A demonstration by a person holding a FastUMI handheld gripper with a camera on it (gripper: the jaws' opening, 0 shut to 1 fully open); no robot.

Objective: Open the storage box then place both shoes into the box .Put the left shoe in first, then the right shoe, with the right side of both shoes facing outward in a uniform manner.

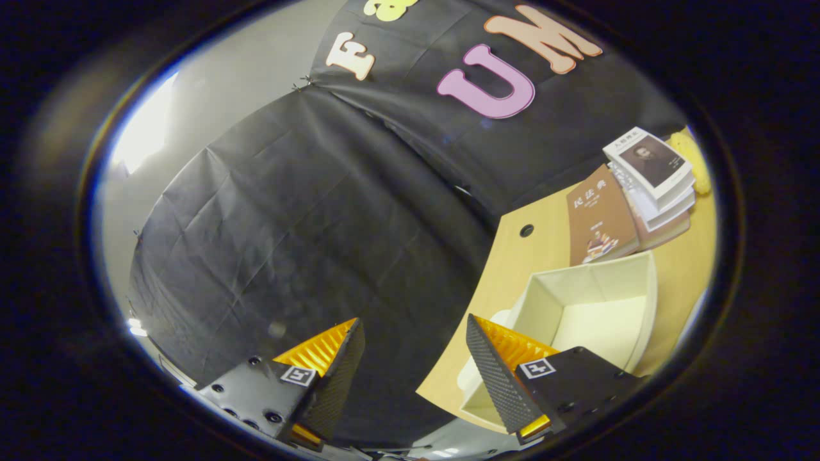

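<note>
Gripper (415,333) is wide open, nothing between the fingers, and it is tilted hard, aimed mostly at the black cloth wall (307,224) rather than at the work. Looks like a transit pose, not an approach.

Storage box (624,282) sits on the wooden table (506,282), to the right of the gripper, just past the right finger, which overlaps its near corner. Top is open and the pale inside looks bare, so my read is the opening step is done and no shoe is in yet. Can't see a lid clearly; a pale edge at the box's near left side could be one, can't tell.

Shoes: can't place them from here.

Far right, beyond the box: a stack of books (650,169) and a brown book (599,221) leaning beside it, just behind the far box wall. Something yellow (695,160) behind the stack, too small to identify.

Next, probably: swing round to find the left shoe, since it goes in first. Open fingers suit that. Watch the box's near wall when coming back loaded.
</note>
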